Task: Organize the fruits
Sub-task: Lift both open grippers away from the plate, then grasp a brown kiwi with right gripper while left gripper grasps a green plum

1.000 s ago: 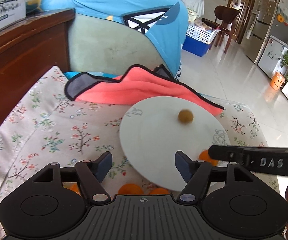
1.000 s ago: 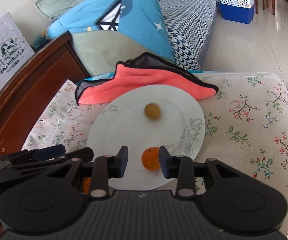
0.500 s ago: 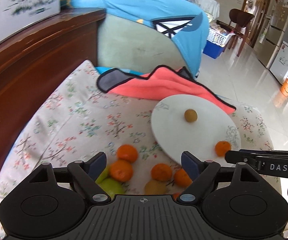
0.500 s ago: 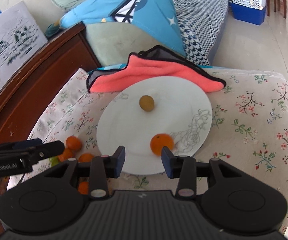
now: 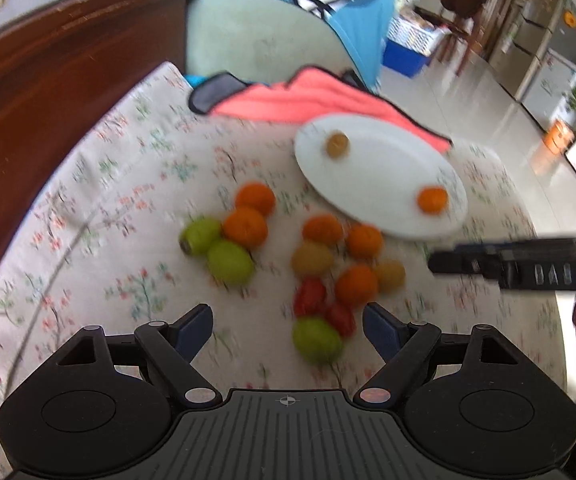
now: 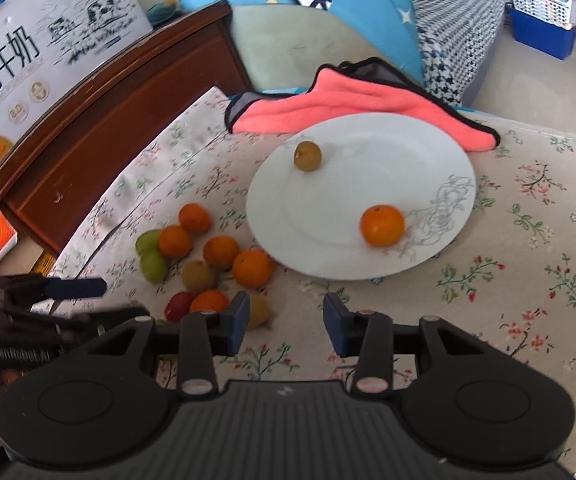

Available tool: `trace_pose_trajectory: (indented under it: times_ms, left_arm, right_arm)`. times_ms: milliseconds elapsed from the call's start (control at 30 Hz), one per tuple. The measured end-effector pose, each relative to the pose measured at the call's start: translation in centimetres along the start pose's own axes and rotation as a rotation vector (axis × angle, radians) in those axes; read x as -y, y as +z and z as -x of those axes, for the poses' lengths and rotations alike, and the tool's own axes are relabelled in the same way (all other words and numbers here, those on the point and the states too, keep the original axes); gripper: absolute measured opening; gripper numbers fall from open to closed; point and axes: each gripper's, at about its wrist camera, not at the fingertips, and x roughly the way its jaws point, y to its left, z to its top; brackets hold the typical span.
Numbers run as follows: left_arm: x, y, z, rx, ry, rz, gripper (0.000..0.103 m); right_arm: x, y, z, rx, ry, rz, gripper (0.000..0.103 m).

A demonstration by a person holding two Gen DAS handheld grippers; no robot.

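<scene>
Round white ceramic plate [image 6: 328, 256], frame centre, bears one small orange mandarin [image 6: 381, 225]; loose fruit pile [image 6: 208, 268] lower left awaits sorting; left tongs [image 5: 287, 326] just widened, right tongs [image 6: 286, 322] part-open, both empty.

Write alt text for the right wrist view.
The open right gripper hovers over a floral cloth, empty. Ahead, a white plate holds an orange and a brownish fruit; more fruit lies loose left of it.
</scene>
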Motion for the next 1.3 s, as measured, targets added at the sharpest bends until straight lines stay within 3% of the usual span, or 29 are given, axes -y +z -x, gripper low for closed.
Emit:
trace_pose_trajectory:
  times_ms: [167, 533, 733, 1000, 1300]
  left_arm:
    - [1.2, -1.7, -0.3, -0.023, -0.019, -0.077, 0.084]
    - [2.0, -2.2, -1.1, 0.021, -0.026, -0.15, 0.08]
    - [2.2, -2.2, -1.6, 0.04, -0.037, -0.182, 0.069]
    - [2.1, -2.3, -2.3, 0.041, -0.062, -0.195, 0.045]
    - [1.9, -2.3, -2.3, 0.05, -0.065, -0.194, 0.035]
  right_arm:
    - [-0.3, -0.4, -0.5, -0.023, 0.02, 0.006, 0.042]
    - [-2.0, -0.7, -2.0, -0.052, 0.04, 0.078, 0.042]
    - [-2.8, -0.8, -2.9, -0.053, 0.022, 0.129, 0.042]
    - [-3.0, -0.7, -3.2, -0.031, 0.018, 0.151, 0.042]
    - [-2.5, -0.4, -2.9, -0.038, 0.026, 0.157, 0.041]
